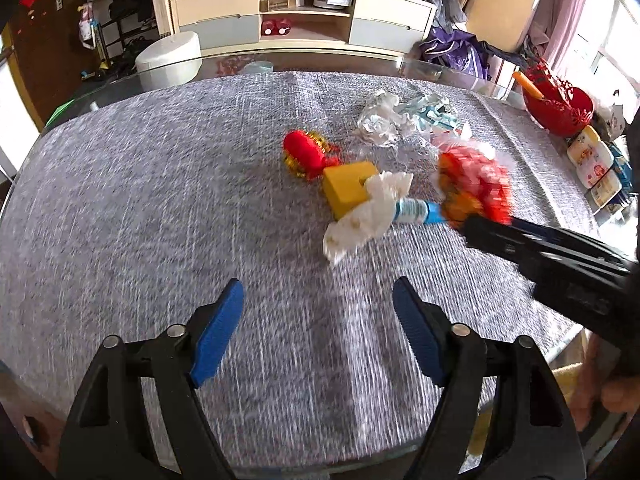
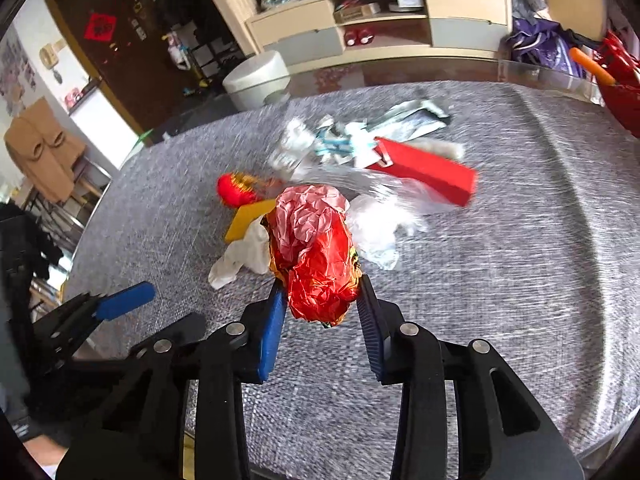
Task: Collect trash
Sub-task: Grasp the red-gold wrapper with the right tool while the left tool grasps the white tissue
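Observation:
My right gripper (image 2: 322, 300) is shut on a crumpled red foil wrapper (image 2: 316, 256) and holds it above the grey tablecloth; the wrapper also shows in the left wrist view (image 1: 474, 182), blurred. My left gripper (image 1: 318, 312) is open and empty over the near part of the table; one of its fingers shows in the right wrist view (image 2: 124, 304). On the cloth lie a white crumpled tissue (image 1: 366, 214), a blue tube (image 1: 416, 212), a yellow block (image 1: 346, 188), a red lantern ornament (image 1: 304, 150) and a heap of crumpled plastic wrappers (image 1: 400, 118). A red box (image 2: 424, 170) lies by the plastic.
A red basket (image 1: 560, 106) with an orange stick stands at the table's far right, with small bottles (image 1: 592, 160) beside it. The table's (image 1: 160, 200) glass edge runs along the back. A white stool (image 1: 168, 60) and a TV cabinet (image 1: 304, 16) stand behind.

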`<action>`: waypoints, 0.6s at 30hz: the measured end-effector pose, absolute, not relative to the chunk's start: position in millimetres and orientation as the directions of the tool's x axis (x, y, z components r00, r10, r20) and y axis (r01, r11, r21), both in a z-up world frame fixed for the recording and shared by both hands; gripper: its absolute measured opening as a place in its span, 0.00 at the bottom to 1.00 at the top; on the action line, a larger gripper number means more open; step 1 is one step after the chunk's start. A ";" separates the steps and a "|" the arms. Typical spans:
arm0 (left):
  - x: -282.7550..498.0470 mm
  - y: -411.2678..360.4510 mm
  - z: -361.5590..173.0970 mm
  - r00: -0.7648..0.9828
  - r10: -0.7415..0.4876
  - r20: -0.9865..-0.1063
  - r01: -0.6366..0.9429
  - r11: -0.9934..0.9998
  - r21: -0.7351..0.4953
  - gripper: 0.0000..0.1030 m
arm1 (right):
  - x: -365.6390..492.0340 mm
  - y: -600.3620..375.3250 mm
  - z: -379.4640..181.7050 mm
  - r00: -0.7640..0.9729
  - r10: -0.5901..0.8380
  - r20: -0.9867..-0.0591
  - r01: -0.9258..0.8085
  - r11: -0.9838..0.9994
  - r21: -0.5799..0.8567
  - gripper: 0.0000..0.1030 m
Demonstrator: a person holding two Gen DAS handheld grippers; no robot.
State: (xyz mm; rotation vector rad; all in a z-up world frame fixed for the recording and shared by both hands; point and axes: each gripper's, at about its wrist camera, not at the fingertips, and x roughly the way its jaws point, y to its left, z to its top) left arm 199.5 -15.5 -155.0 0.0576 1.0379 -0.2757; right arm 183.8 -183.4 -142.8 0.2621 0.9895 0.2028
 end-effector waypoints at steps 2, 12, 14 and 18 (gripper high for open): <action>206.3 -20.9 -158.2 0.469 -0.207 -0.858 0.262 0.961 -0.089 0.53 | 181.5 -188.2 -138.2 0.543 0.279 -0.792 -0.043 0.951 0.305 0.36; 228.4 -36.4 -171.3 0.442 -0.261 -0.858 0.307 0.943 -0.128 0.15 | 180.2 -198.3 -139.2 0.536 0.281 -0.796 -0.033 0.949 0.313 0.36; 226.3 -38.2 -171.3 0.433 -0.272 -0.859 0.313 0.939 -0.140 0.07 | 177.7 -197.7 -140.3 0.532 0.283 -0.798 -0.031 0.948 0.316 0.36; 217.1 -40.7 -164.7 0.436 -0.283 -0.854 0.331 0.933 -0.141 0.05 | 166.4 -195.8 -135.4 0.538 0.285 -0.793 -0.035 0.948 0.317 0.36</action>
